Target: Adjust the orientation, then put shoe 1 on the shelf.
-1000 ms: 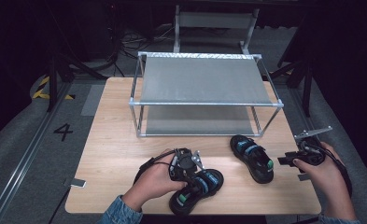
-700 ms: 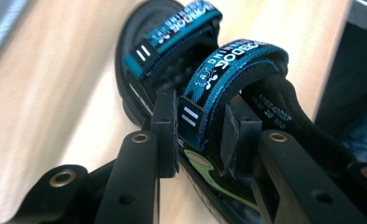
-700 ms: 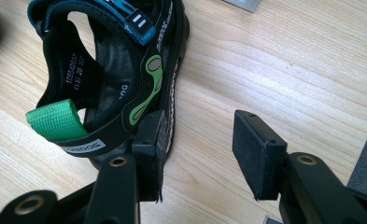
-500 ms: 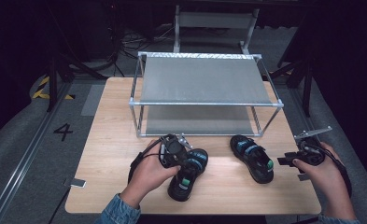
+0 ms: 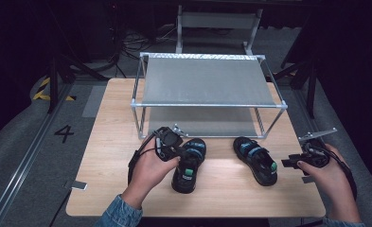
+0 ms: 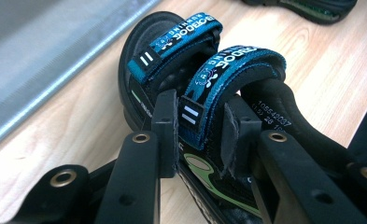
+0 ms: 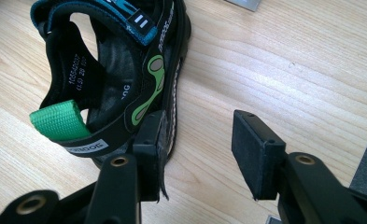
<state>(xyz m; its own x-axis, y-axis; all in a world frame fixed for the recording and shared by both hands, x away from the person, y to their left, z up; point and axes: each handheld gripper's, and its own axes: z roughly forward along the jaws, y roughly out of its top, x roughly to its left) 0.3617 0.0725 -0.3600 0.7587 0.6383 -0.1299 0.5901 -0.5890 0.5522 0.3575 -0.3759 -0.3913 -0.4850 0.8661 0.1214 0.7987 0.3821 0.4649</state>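
Observation:
Two black sandals with blue straps lie on the wooden table in front of a metal rack. My left gripper is shut on the rear blue strap of the left sandal, whose toe points toward the rack. The right sandal lies flat, with a green heel loop. My right gripper stands open low at the table's right side. Its left pad is close beside the sandal's heel, and bare wood lies between the jaws.
The rack with two grey shelves stands across the far half of the table; its lower shelf edge runs close past the held sandal. The table's right edge is just behind my right hand. Bare wood lies at the left and the front.
My left gripper has carried the left sandal away from the front edge toward the rack, and it has turned from slanted to pointing at the rack. The right hand has stayed put.

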